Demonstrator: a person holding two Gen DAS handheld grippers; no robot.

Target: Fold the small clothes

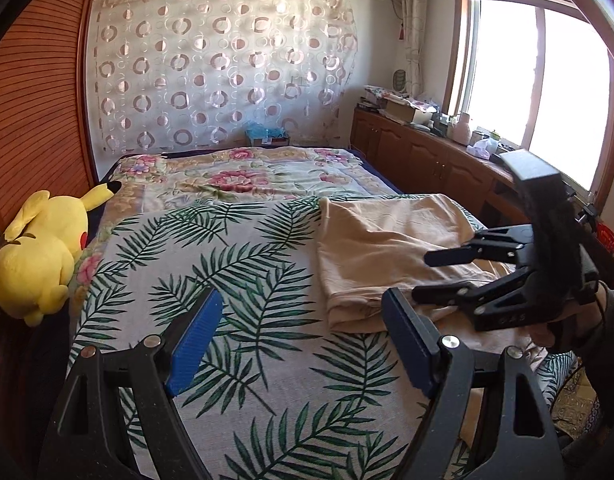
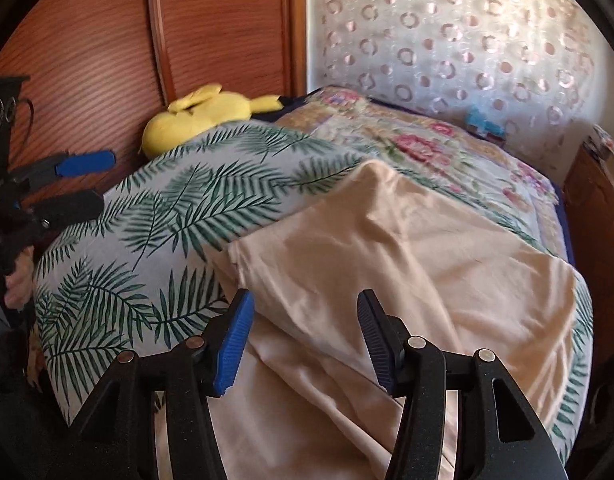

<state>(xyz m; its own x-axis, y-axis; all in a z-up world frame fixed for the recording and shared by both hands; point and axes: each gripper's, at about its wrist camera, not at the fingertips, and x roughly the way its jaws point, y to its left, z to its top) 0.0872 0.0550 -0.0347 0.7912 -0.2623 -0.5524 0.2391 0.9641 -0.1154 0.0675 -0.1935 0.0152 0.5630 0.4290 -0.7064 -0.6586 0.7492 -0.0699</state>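
A beige garment lies rumpled on the leaf-print cover at the bed's right side, with a doubled edge along its left. My right gripper hovers over the garment's near part with its jaws apart. The cloth lies below the blue pads, and nothing is pinched between them. My left gripper stands wide open over the bare leaf-print cover, left of the garment, and holds nothing.
A yellow plush toy lies at the bed's left edge against a wooden wardrobe. A floral bedspread covers the far half. Low wooden cabinets with clutter run under the window on the right.
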